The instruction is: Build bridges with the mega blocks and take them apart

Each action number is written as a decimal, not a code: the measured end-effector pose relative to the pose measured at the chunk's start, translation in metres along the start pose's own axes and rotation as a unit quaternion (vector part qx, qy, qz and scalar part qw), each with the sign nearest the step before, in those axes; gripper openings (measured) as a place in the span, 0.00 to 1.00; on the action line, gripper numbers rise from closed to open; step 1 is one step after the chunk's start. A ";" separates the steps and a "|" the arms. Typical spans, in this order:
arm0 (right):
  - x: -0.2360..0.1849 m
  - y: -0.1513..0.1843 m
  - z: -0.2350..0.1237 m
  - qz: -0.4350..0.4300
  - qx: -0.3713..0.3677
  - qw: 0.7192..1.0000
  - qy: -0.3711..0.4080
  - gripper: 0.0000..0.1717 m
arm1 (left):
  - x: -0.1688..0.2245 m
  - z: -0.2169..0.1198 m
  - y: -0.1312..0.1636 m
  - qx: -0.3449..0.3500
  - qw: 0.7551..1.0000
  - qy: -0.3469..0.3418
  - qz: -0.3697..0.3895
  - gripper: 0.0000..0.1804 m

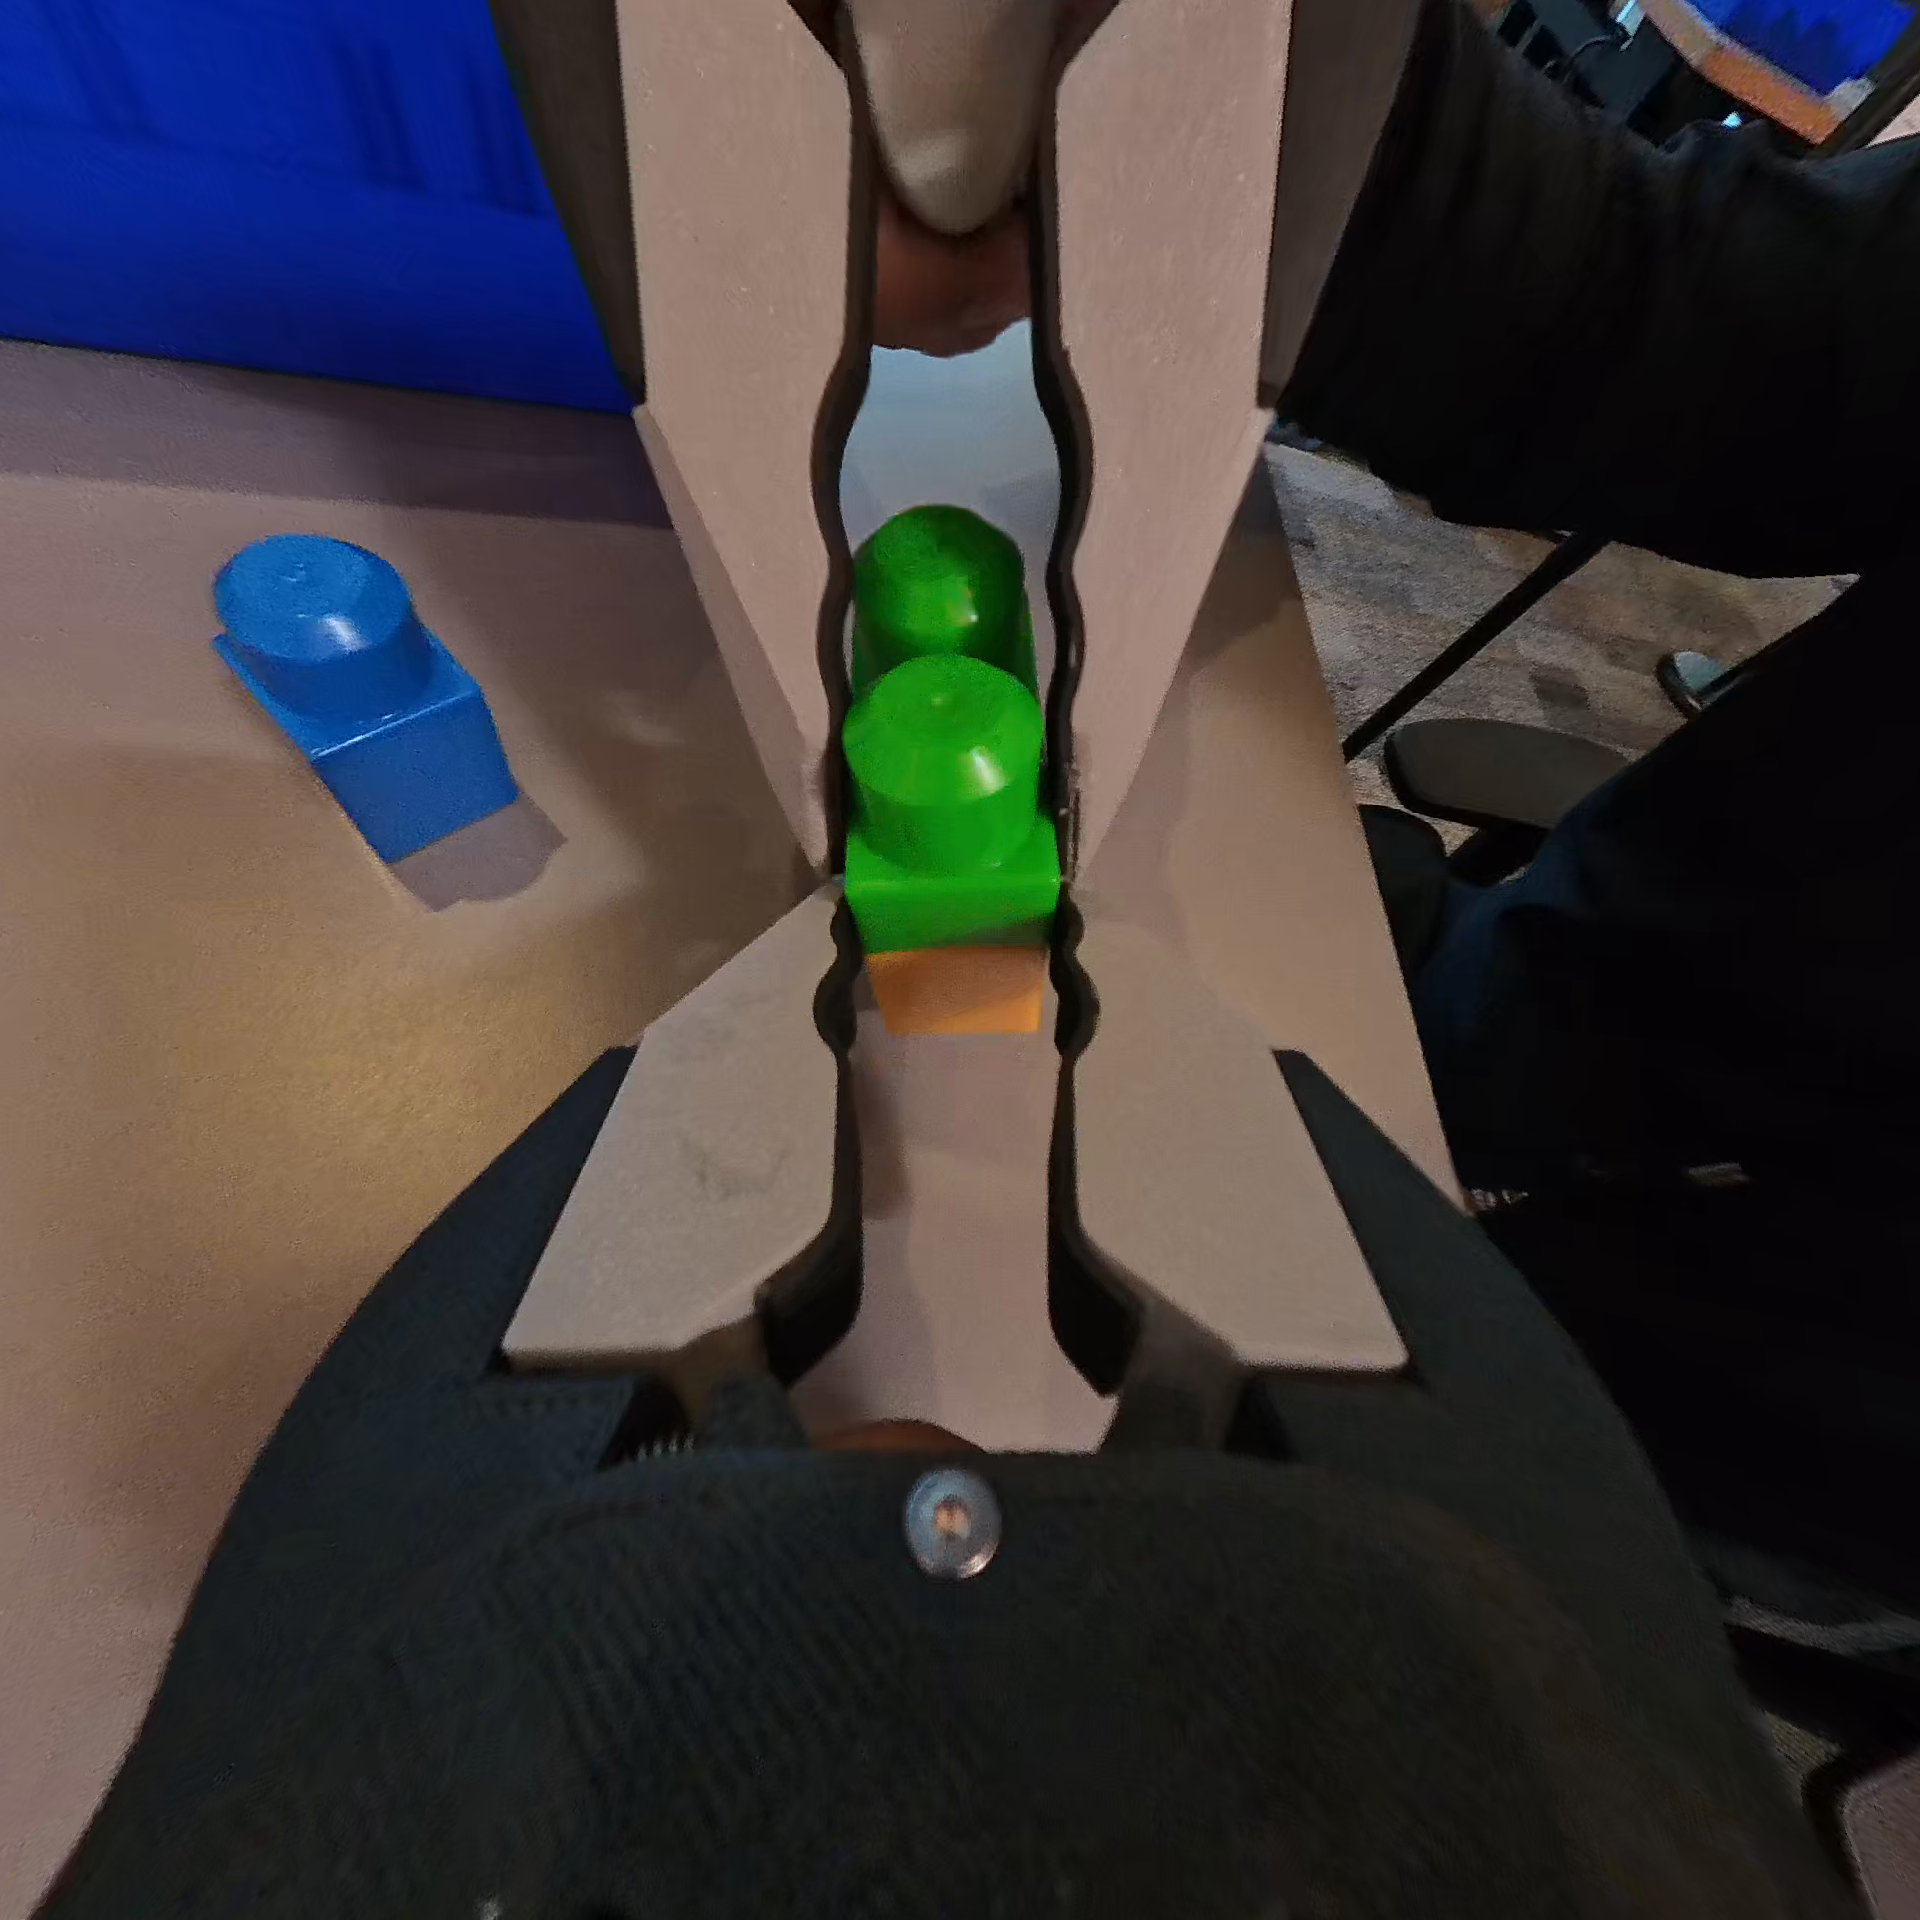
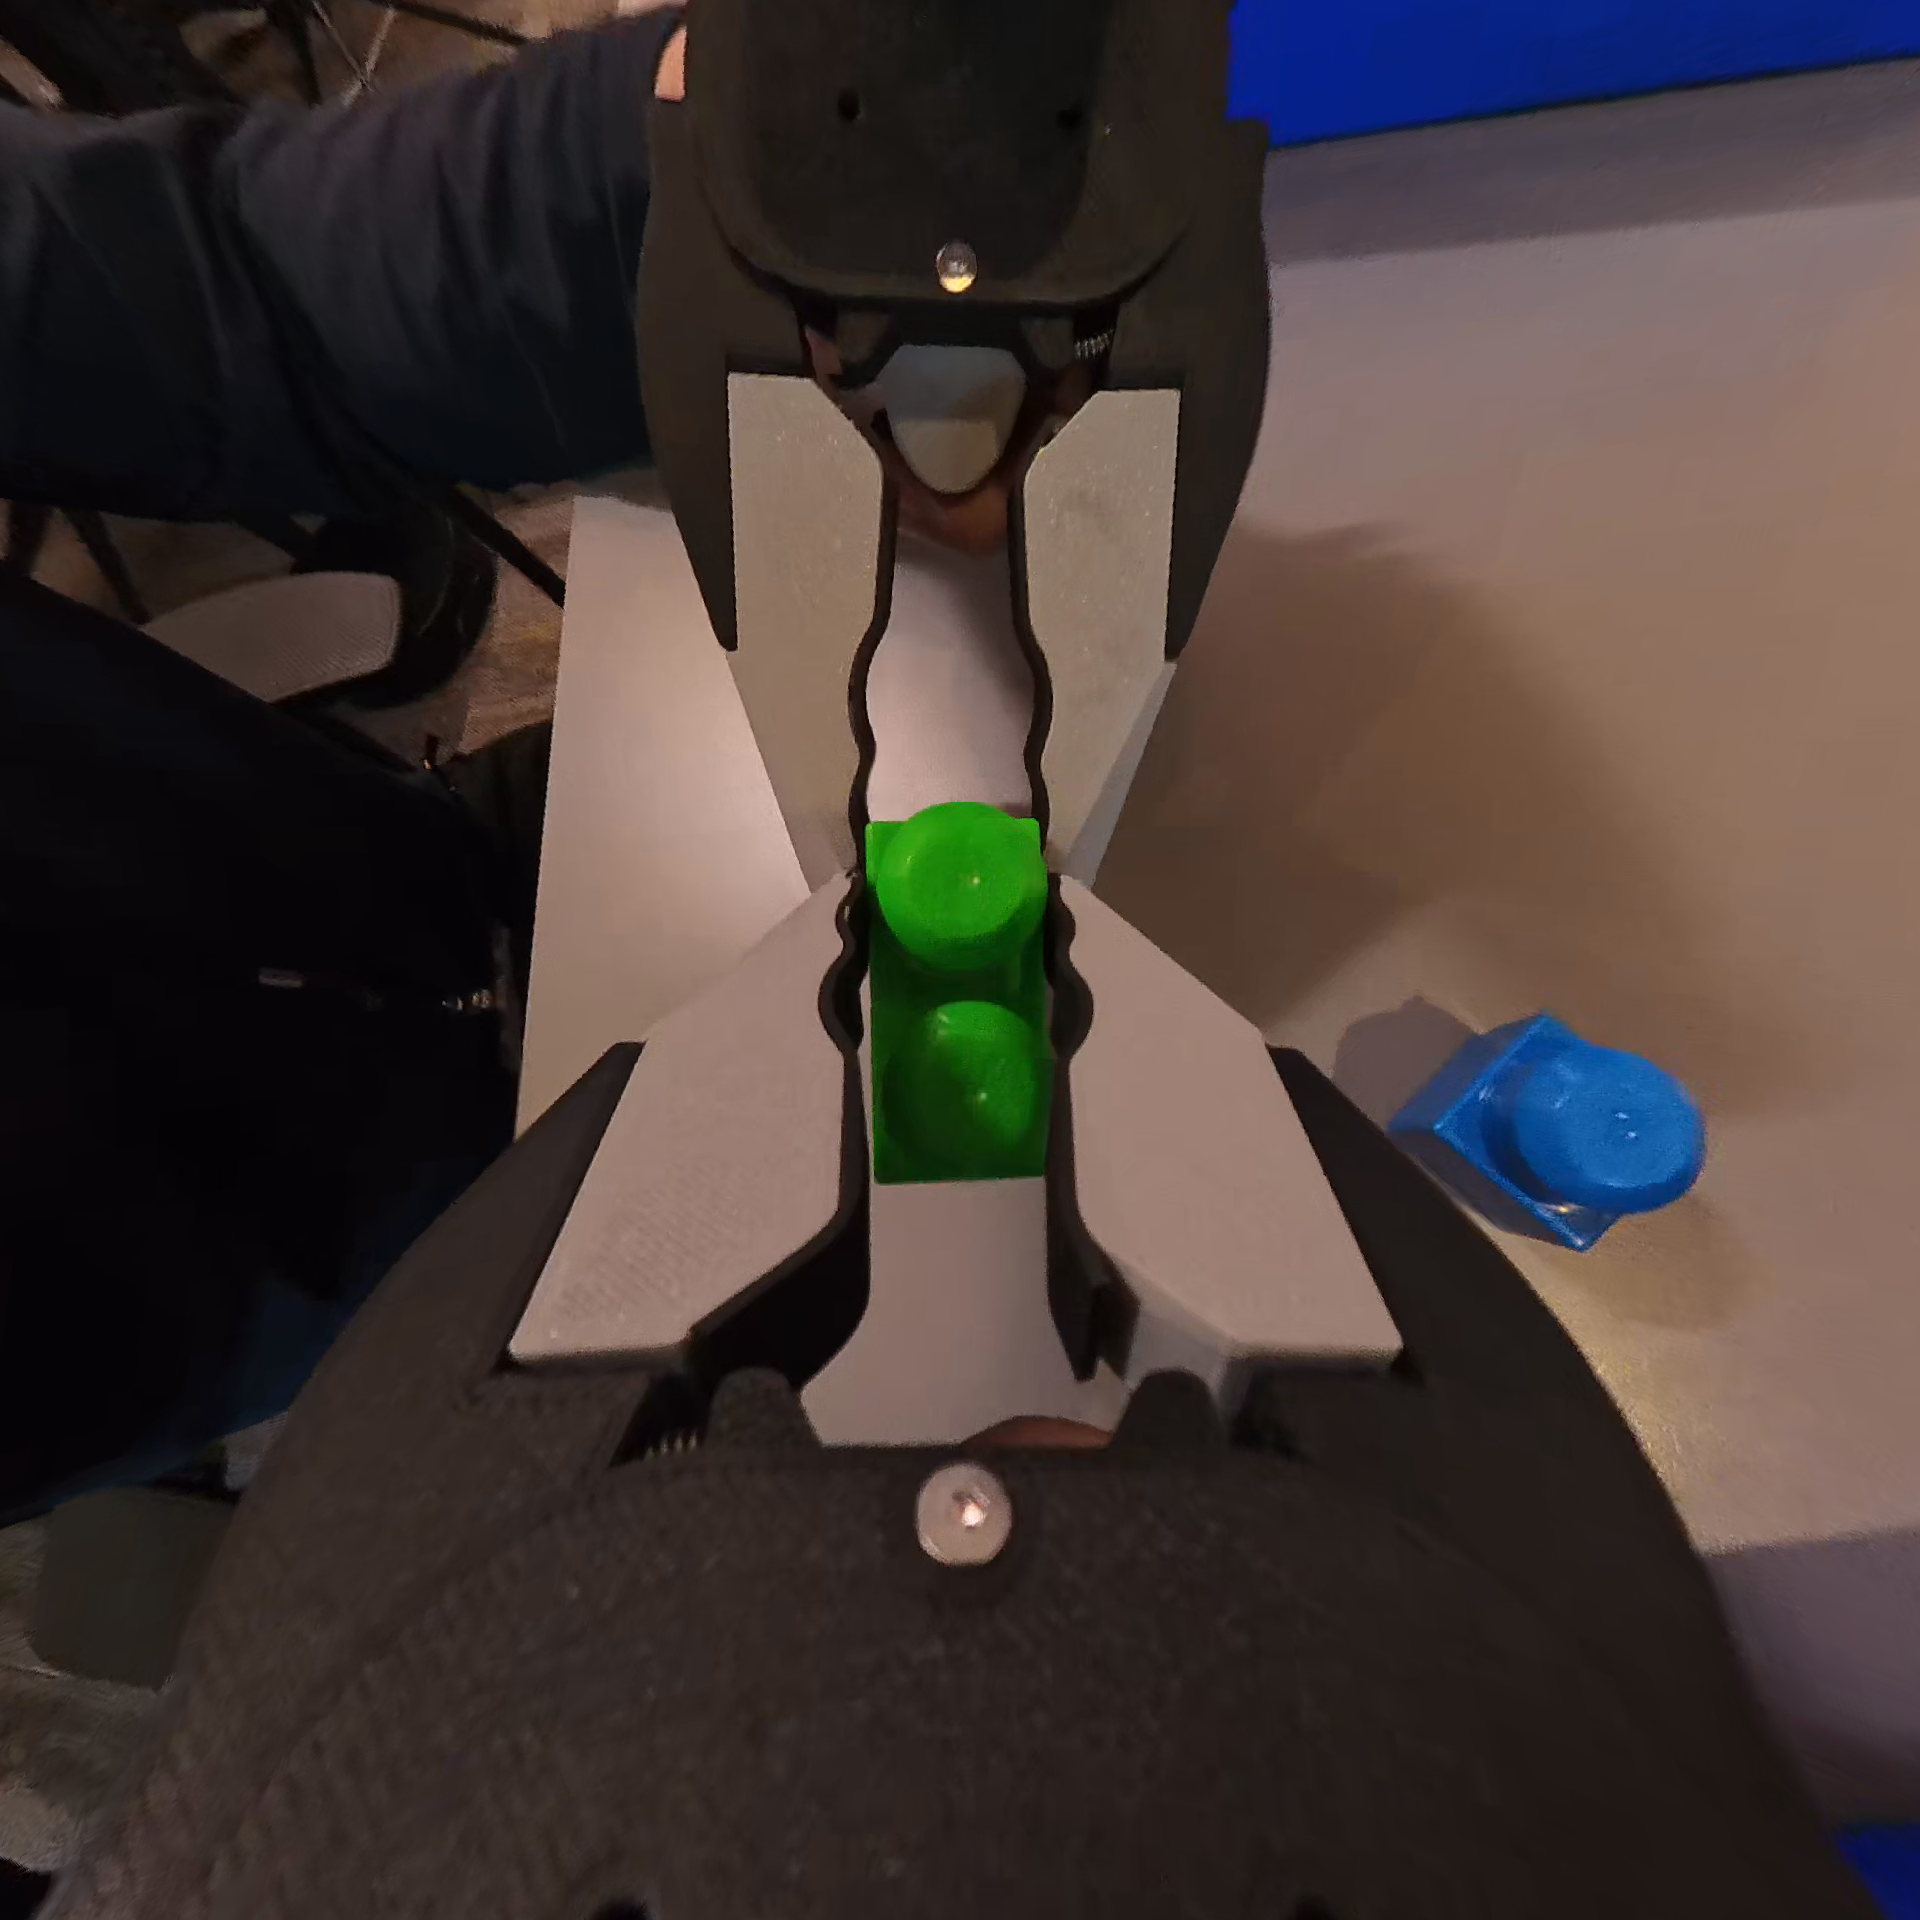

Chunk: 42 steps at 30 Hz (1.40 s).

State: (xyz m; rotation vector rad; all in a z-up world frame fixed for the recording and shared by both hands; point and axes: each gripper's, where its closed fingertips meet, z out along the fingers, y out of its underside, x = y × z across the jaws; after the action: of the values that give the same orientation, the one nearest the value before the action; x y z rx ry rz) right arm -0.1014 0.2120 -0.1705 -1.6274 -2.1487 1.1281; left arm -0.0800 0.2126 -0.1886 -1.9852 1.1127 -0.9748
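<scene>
A bright green plastic two-stud building block (image 1: pixel 948 790) sits lengthwise in the channel formed by two grippers that face each other tip to tip over a pale beige table top (image 1: pixel 208 1143). In the left wrist view, the left gripper (image 1: pixel 951 914) comes up from the bottom of the frame, and its two grey fingers with wavy black pads close on the near end of the green block: the pads lie against the block's two long side walls at its lower body, with no gap visible on either side. Directly under that near end an orange plastic block (image 1: pixel 956 992) shows as a short face below the green one, also between the pad tips; whether the pads press on it as well cannot be told. The right gripper (image 2: pixel 954 935), seen in its own view from the opposite end, holds the same green block from the other side, its black pads flat against the long walls around the nearer stud, while the far stud lies at the meeting point of the two sets of fingertips. A blue plastic single-stud block (image 1: pixel 358 696) lies tipped on its side on the table, well apart from both grippers, on the left gripper's left.
</scene>
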 end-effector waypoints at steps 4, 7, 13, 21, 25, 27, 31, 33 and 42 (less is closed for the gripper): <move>0.001 -0.016 -0.006 0.025 0.051 0.998 -0.015 0.18 | -0.002 -0.010 -0.008 0.027 1.000 -0.008 0.007 0.19; 0.007 -0.030 -0.024 0.036 0.117 0.993 -0.004 0.21 | -0.001 -0.022 -0.020 0.067 0.998 0.002 -0.002 0.19; 0.015 -0.030 -0.050 0.066 0.204 0.976 0.034 0.34 | -0.011 -0.039 -0.032 0.114 0.993 -0.019 -0.012 0.19; 0.015 -0.028 -0.040 0.064 0.205 0.976 0.029 0.20 | -0.010 -0.034 -0.034 0.119 0.993 -0.015 -0.013 0.19; 0.014 -0.019 -0.035 0.051 0.166 0.984 0.030 0.19 | -0.011 -0.024 -0.023 0.081 0.996 -0.010 -0.024 0.20; 0.013 -0.014 -0.029 0.044 0.145 0.988 0.035 0.19 | -0.014 -0.018 -0.018 0.064 0.997 -0.022 -0.021 0.23; 0.012 -0.016 -0.021 0.040 0.130 0.990 0.037 0.19 | -0.011 -0.009 -0.012 0.041 0.999 -0.023 -0.007 0.21; 0.012 -0.013 -0.019 0.032 0.106 0.993 0.040 0.19 | -0.012 -0.005 -0.008 0.026 0.999 -0.032 0.005 0.21; 0.010 -0.003 -0.020 0.012 0.002 0.999 0.052 0.19 | -0.012 -0.013 -0.007 0.022 0.999 -0.043 0.011 0.21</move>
State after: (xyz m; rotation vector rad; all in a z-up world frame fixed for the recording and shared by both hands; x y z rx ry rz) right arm -0.0953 0.2291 -0.1580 -1.6767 -2.0664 1.0281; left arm -0.0922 0.2244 -0.1795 -1.9570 1.0560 -0.8875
